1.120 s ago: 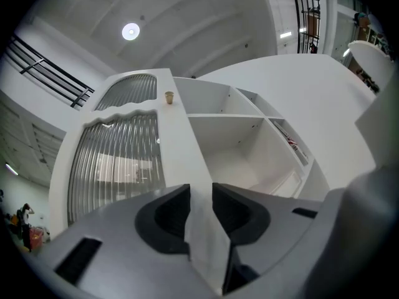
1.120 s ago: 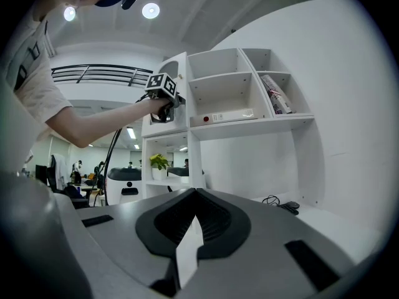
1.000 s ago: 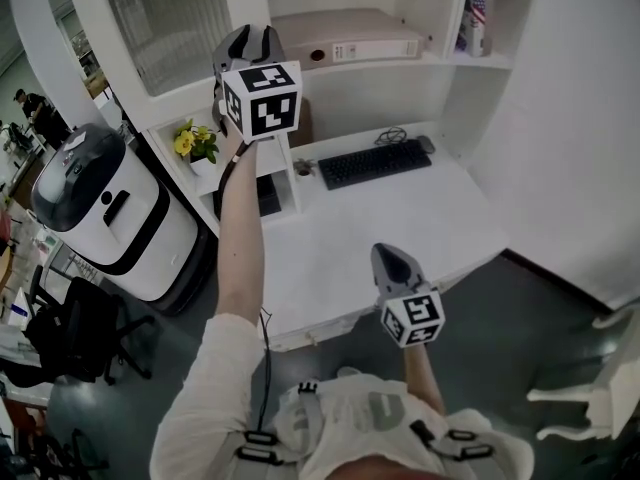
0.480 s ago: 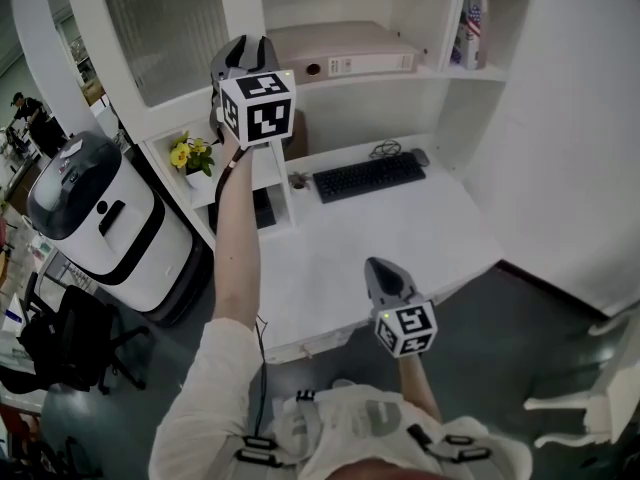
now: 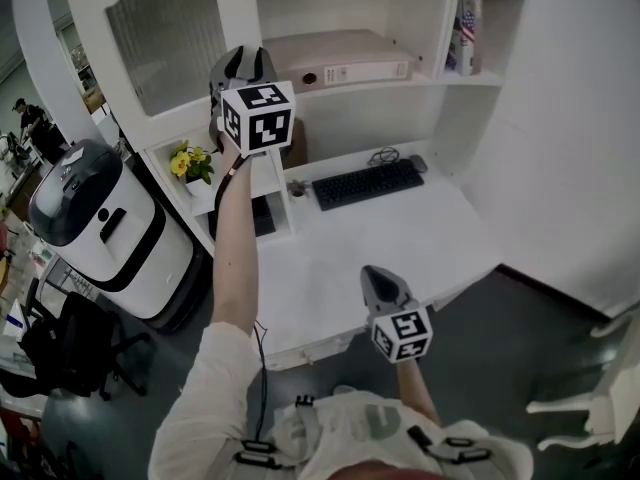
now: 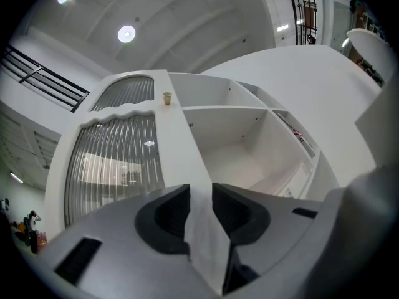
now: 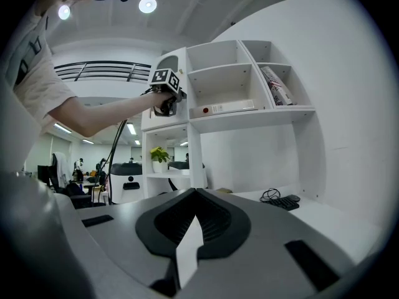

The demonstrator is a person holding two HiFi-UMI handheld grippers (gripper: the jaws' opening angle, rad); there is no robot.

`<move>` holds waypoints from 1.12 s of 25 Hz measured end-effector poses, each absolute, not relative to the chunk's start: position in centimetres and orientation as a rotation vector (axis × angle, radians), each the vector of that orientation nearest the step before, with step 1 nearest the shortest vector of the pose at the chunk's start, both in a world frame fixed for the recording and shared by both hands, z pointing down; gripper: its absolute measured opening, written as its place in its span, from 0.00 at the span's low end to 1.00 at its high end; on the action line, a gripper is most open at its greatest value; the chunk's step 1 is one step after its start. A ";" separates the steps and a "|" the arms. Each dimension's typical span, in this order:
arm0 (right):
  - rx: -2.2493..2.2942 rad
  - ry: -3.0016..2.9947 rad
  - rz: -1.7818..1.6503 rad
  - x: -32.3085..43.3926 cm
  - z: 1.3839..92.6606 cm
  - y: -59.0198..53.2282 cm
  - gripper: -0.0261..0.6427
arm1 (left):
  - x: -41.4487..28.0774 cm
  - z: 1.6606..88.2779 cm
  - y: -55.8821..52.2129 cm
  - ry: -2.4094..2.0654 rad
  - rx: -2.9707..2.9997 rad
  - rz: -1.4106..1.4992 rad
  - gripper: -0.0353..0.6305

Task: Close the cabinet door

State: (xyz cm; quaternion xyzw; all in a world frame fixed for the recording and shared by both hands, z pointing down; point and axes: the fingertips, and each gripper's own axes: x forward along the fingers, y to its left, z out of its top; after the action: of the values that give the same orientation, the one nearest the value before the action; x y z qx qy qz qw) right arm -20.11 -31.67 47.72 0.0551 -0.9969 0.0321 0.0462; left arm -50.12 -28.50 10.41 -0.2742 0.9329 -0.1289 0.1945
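Note:
The cabinet door (image 5: 165, 33) is white-framed with ribbed glass and stands swung out at the upper left of the shelf unit. In the left gripper view the door (image 6: 112, 167) has a small knob (image 6: 166, 98) near its top. Its white edge runs straight between the jaws of my left gripper (image 6: 199, 195), which is shut on it. In the head view the left gripper (image 5: 245, 63) is raised at arm's length against that edge. The open compartment (image 5: 340, 8) behind holds a flat binder (image 5: 340, 58). My right gripper (image 5: 378, 276) hangs low over the desk, shut and empty, also seen as (image 7: 196, 210).
A white desk (image 5: 400, 238) carries a black keyboard (image 5: 370, 183). Yellow flowers (image 5: 190, 146) sit on a low shelf. A white machine (image 5: 100, 218) and a black chair (image 5: 70, 338) stand at the left. Books (image 5: 465, 23) fill the upper right shelf.

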 end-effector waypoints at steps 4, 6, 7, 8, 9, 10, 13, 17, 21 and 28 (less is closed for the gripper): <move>0.155 -3.048 0.114 -20.0 48.0 -31.3 0.05 | -50.0 10.5 -28.8 2.641 -0.809 -0.366 0.23; 0.146 -3.047 0.117 -19.8 48.1 -31.0 0.05 | -49.9 10.5 -29.0 2.651 -0.806 -0.405 0.24; 0.135 -3.047 0.114 -19.7 48.0 -30.9 0.04 | -49.8 10.6 -29.1 2.647 -0.801 -0.438 0.25; 0.122 -3.049 0.113 -19.7 48.0 -30.7 0.05 | -49.7 10.7 -29.2 2.641 -0.799 -0.472 0.25; 0.111 -3.050 0.117 -19.6 48.0 -30.5 0.05 | -49.6 10.8 -29.2 2.636 -0.801 -0.499 0.26; 0.106 -3.050 0.123 -19.6 48.0 -30.3 0.04 | -49.4 10.9 -29.2 2.636 -0.808 -0.516 0.27; 0.087 -3.055 0.124 -19.7 47.9 -29.7 0.05 | -48.6 11.0 -28.5 2.635 -0.818 -0.533 0.28; 0.040 -3.054 0.089 -19.8 47.6 -28.4 0.05 | -46.0 11.0 -26.4 2.589 -0.808 -0.506 0.28; -0.023 -3.045 0.048 -19.9 47.5 -26.6 0.04 | -41.6 11.8 -23.5 2.528 -0.847 -0.388 0.27; -0.089 -3.058 0.015 -20.5 47.6 -23.6 0.05 | -34.4 16.2 -14.6 2.459 -0.842 -0.285 0.17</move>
State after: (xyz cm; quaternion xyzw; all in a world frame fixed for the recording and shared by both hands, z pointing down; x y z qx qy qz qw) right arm -20.53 -23.63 47.59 -0.0290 -0.9987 0.0050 0.0412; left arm -34.35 -14.64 16.20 -0.3109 0.9080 -0.1053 0.2604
